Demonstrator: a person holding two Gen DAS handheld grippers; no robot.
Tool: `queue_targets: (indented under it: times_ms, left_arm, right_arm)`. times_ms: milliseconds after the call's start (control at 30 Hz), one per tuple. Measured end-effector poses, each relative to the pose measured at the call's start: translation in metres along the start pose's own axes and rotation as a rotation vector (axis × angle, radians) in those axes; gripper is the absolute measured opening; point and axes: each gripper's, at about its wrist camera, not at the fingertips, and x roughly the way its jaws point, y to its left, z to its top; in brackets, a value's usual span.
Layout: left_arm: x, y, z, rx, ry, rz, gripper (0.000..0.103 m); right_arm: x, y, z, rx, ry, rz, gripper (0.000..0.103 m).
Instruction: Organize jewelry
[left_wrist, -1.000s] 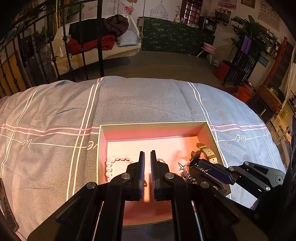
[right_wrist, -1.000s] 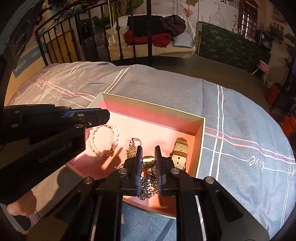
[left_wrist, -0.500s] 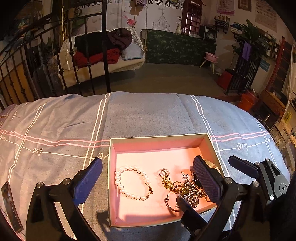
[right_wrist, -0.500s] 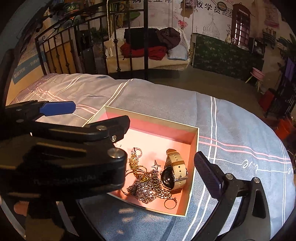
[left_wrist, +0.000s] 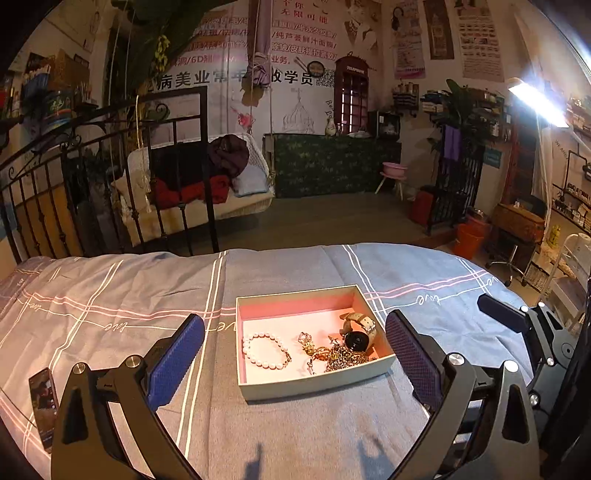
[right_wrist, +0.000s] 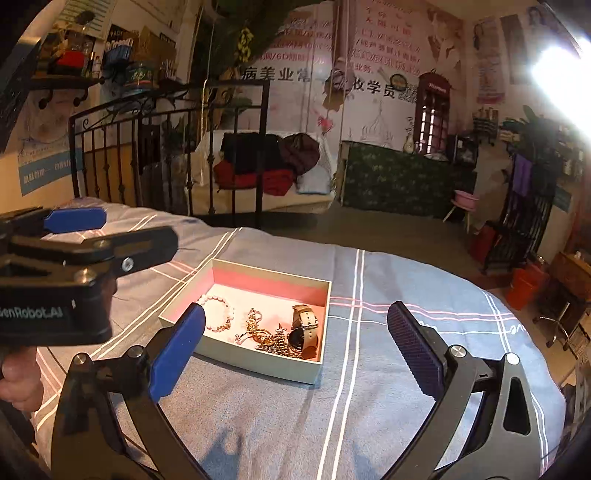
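Observation:
A shallow box (left_wrist: 310, 386) (right_wrist: 258, 363) with a pink lining lies on the grey bedspread. In it are a pearl bracelet (left_wrist: 264, 350) (right_wrist: 216, 306), a tangle of gold chains and charms (left_wrist: 332, 356) (right_wrist: 271, 338), and a watch (left_wrist: 358, 332) (right_wrist: 304, 326) with a beige strap. My left gripper (left_wrist: 295, 356) is open, held back above the near side of the box with nothing between its blue pads. My right gripper (right_wrist: 295, 343) is open too, drawn back from the box and empty.
A phone (left_wrist: 43, 398) lies on the bedspread at the left. A hand (right_wrist: 16, 376) holds the left gripper's body at the left edge of the right wrist view. A black iron bed frame (left_wrist: 110, 177) stands beyond the bed, with floor and furniture behind.
Both grippers were shut over the jewelry inside the box. They have opened wide and pulled back and up, so the whole box now shows. The jewelry stays in the box.

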Motion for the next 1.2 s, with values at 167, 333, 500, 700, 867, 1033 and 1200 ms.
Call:
queue_targets:
  times_ms: [167,333,500,700,867,1033,1200]
  left_arm:
    - [-0.026,-0.002,-0.016,-0.012,-0.017,-0.007,0.097]
    - [-0.034,-0.001,-0.021,-0.018,-0.031,0.005,0.097]
    - [-0.033,0.000,-0.021,-0.033,-0.029,0.002,0.097]
    - [-0.028,0.000,-0.021,-0.029,-0.019,0.002,0.097]
    - [-0.028,-0.001,-0.022,-0.035,-0.021,0.013,0.097]
    - [-0.029,0.003,-0.022,-0.032,-0.032,0.037,0.097]
    - [-0.027,0.006,-0.022,-0.040,-0.020,0.039,0.097]
  right_arm:
    - [-0.026,-0.001,-0.010,0.018,-0.064,-0.031,0.097]
    - [-0.034,0.000,-0.013,0.013,-0.082,-0.046,0.097]
    - [-0.038,-0.002,-0.014,0.014,-0.080,-0.048,0.097]
    - [-0.038,-0.001,-0.014,0.010,-0.074,-0.048,0.097]
    - [-0.036,0.000,-0.012,0.006,-0.072,-0.052,0.097]
    - [-0.035,-0.011,-0.010,0.015,-0.075,-0.083,0.097]
    - [-0.034,-0.018,-0.009,0.035,-0.071,-0.091,0.097]
